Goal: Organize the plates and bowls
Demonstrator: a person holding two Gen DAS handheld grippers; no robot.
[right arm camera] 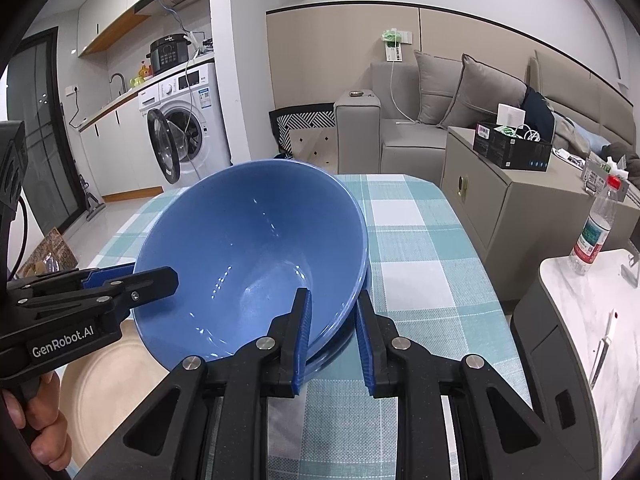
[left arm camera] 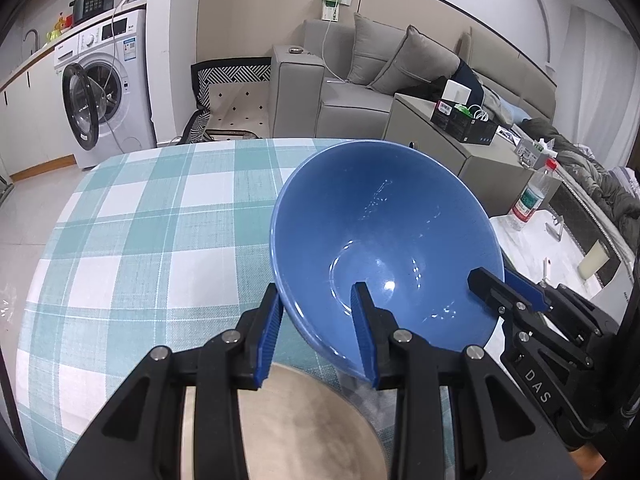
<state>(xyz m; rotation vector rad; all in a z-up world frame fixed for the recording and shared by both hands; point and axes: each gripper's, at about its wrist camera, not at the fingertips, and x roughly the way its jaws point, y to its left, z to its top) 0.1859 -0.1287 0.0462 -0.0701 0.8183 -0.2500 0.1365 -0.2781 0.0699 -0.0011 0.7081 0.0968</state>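
A blue bowl hangs tilted over the checked tablecloth, its opening towards both cameras. My left gripper is shut on the near rim, one finger inside the bowl and one outside. My right gripper is shut on the opposite rim in the same way. Each gripper shows in the other's view: the right gripper at the bowl's right edge, the left gripper at its left edge. A beige plate lies on the table below the bowl.
To the right of the table stand a grey cabinet and a white marble side table with a water bottle. A sofa and a washing machine lie beyond the far edge. A person's hand grips the left tool.
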